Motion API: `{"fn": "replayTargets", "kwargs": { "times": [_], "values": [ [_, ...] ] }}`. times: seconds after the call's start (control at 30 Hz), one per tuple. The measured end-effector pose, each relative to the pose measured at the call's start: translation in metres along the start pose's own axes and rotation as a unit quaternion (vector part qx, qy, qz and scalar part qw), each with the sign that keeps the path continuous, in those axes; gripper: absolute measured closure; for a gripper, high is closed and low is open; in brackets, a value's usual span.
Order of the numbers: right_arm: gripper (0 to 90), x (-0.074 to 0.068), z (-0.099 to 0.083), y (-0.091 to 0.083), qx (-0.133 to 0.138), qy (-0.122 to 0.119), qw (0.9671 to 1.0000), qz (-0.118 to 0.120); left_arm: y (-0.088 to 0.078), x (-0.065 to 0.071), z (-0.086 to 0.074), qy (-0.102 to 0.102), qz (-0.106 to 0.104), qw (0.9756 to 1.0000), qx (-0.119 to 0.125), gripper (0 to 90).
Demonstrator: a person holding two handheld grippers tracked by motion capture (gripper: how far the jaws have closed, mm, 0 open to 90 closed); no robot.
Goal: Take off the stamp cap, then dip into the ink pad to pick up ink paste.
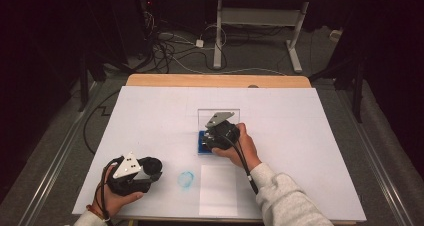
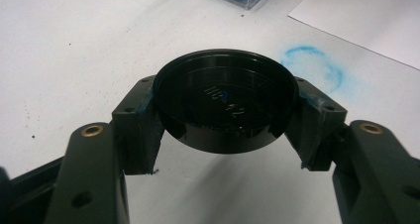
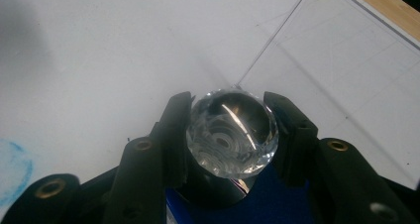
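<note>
Blue ink pad sits right under our right gripper, jaws clamped on the crystal-knobbed stamp, presumably to load ink. Left gripper grips the black cap, held aside; a blue ring print lies just beyond it.

A lab or test room: a bench covered with a white sheet, loose cables on the grey floor behind, another adjustable desk frame farther back, dark surroundings.
</note>
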State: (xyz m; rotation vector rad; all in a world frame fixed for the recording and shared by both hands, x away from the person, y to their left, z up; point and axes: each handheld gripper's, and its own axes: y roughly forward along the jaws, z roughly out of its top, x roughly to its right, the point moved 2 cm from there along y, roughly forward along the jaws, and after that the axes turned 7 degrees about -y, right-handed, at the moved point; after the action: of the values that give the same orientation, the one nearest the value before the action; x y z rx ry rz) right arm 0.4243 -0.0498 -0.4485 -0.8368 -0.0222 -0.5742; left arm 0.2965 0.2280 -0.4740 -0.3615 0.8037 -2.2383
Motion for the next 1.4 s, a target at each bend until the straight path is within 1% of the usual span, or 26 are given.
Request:
{"fn": "replayTargets", "kwargs": {
  "times": [0.07, 0.13, 0.27, 0.47, 0.6, 0.73, 0.83, 0.93, 0.97, 1.0, 1.1, 1.13, 1.2, 1.27, 1.33, 1.4],
  "values": [
    [57.0, 0.001, 0.0, 0.0, -0.001, 0.003, 1.0, 0.002, 0.0, 0.0, 0.0, 0.001, 0.0, 1.0, 0.0, 36.8],
    [57.0, 0.001, 0.0, 0.0, -0.001, -0.002, 1.0, 0.001, -0.001, 0.001, 0.0, 0.002, -0.001, 1.0, 0.0, 36.8],
    [57.0, 0.001, -0.001, 0.0, 0.0, -0.001, 1.0, 0.003, -0.001, 0.002, 0.001, 0.004, 0.0, 1.0, 0.001, 36.8],
    [57.0, 0.002, -0.002, -0.001, 0.002, 0.006, 1.0, 0.004, 0.0, 0.004, 0.001, 0.007, -0.001, 1.0, -0.001, 36.7],
    [57.0, 0.002, -0.003, -0.003, 0.001, 0.008, 1.0, 0.005, 0.001, 0.002, 0.002, 0.005, -0.001, 1.0, -0.001, 36.8],
    [57.0, 0.002, -0.003, -0.003, 0.002, 0.006, 1.0, 0.005, 0.001, 0.003, 0.002, 0.009, -0.001, 1.0, -0.004, 36.7],
    [57.0, 0.004, -0.003, -0.005, 0.002, 0.015, 0.9999, 0.009, 0.0, 0.003, 0.001, 0.008, 0.001, 1.0, -0.002, 36.7],
    [57.0, 0.007, -0.002, -0.008, 0.004, 0.012, 0.9999, 0.006, 0.0, 0.003, 0.002, 0.008, 0.001, 1.0, -0.003, 36.8],
    [57.0, 0.009, 0.0, -0.011, 0.004, 0.014, 0.9999, 0.007, 0.001, 0.003, 0.002, 0.01, 0.001, 0.9999, -0.004, 36.8],
    [57.0, 0.011, 0.002, -0.015, 0.01, 0.011, 0.9999, 0.005, 0.001, 0.003, 0.003, 0.011, 0.0, 0.9999, -0.005, 36.8],
    [57.0, 0.017, 0.011, -0.033, 0.027, 0.018, 0.9995, -0.003, 0.001, 0.005, 0.004, 0.015, 0.001, 0.9999, -0.003, 36.8],
    [57.0, 0.019, 0.014, -0.038, 0.034, 0.013, 0.9993, -0.007, 0.002, 0.005, 0.004, 0.016, 0.0, 0.9999, -0.004, 36.8],
    [57.0, 0.022, 0.019, -0.051, 0.035, 0.014, 0.9992, -0.014, 0.002, 0.005, 0.004, 0.016, 0.0, 0.9999, -0.006, 36.8],
    [57.0, 0.024, 0.022, -0.062, 0.038, 0.009, 0.9991, -0.019, 0.001, 0.005, 0.003, 0.015, 0.001, 0.9999, -0.005, 36.8],
    [57.0, 0.027, 0.024, -0.071, 0.041, 0.005, 0.9988, -0.026, 0.0, 0.005, 0.004, 0.015, 0.002, 0.9999, -0.003, 36.7],
    [57.0, 0.028, 0.025, -0.078, 0.042, 0.008, 0.9986, -0.031, 0.0, 0.006, 0.004, 0.015, 0.003, 0.9999, -0.003, 36.7]
  ]
}}
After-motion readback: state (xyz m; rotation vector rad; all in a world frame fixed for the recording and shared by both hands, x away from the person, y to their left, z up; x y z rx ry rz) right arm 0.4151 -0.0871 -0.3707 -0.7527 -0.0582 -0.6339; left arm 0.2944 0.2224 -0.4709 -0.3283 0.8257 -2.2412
